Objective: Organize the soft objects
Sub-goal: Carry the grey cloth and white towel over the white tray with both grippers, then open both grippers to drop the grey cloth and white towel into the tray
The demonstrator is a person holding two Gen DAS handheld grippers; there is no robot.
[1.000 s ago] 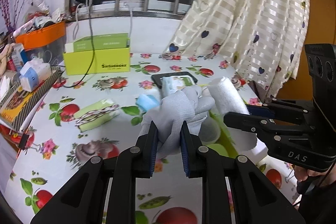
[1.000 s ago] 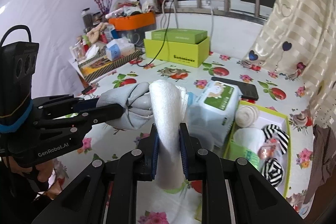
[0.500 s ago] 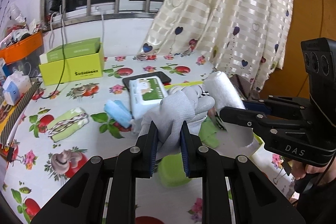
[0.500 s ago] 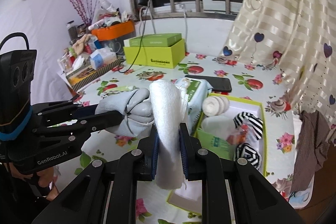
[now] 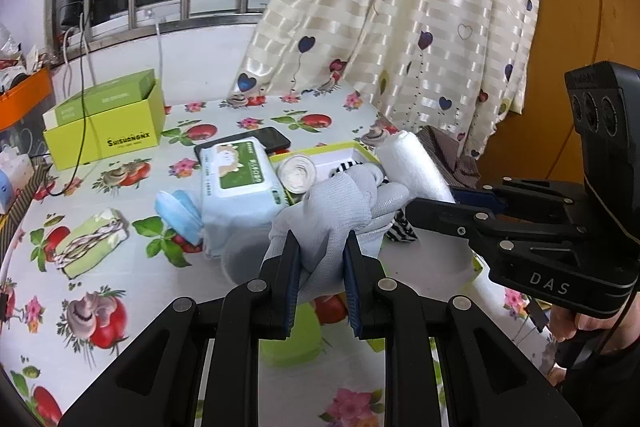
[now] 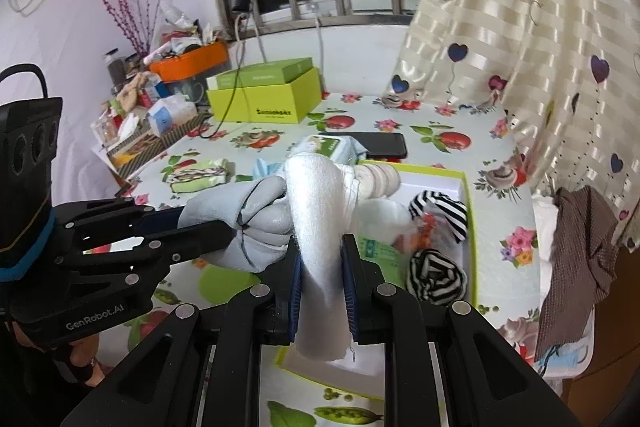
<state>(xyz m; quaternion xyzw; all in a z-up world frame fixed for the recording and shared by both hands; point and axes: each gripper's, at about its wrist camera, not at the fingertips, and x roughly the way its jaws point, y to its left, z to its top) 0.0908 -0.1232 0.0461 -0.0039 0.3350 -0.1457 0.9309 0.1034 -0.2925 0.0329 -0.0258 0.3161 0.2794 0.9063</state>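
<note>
My left gripper (image 5: 320,259) is shut on a bunched grey glove (image 5: 334,211), which shows from the side in the right wrist view as grey glove (image 6: 244,223). My right gripper (image 6: 322,275) is shut on a rolled white towel (image 6: 320,223); in the left wrist view that white towel (image 5: 412,167) sticks up beside the glove, touching it. Both bundles hang over the near end of a green-rimmed white tray (image 6: 468,223). The tray holds striped black-and-white socks (image 6: 436,277), a white roll (image 6: 378,179) and small packets.
A wet-wipes pack (image 5: 236,187), a blue mask (image 5: 178,213) and a green patterned pouch (image 5: 92,243) lie left of the tray. A black phone (image 6: 378,145) and a lime box (image 6: 264,97) sit further back. The curtain (image 6: 540,47) hangs right; clutter lines the left edge.
Both grippers swung right together with the glove and towel still held. The tray has come under them, and the wipes pack and lime box slid left in view.
</note>
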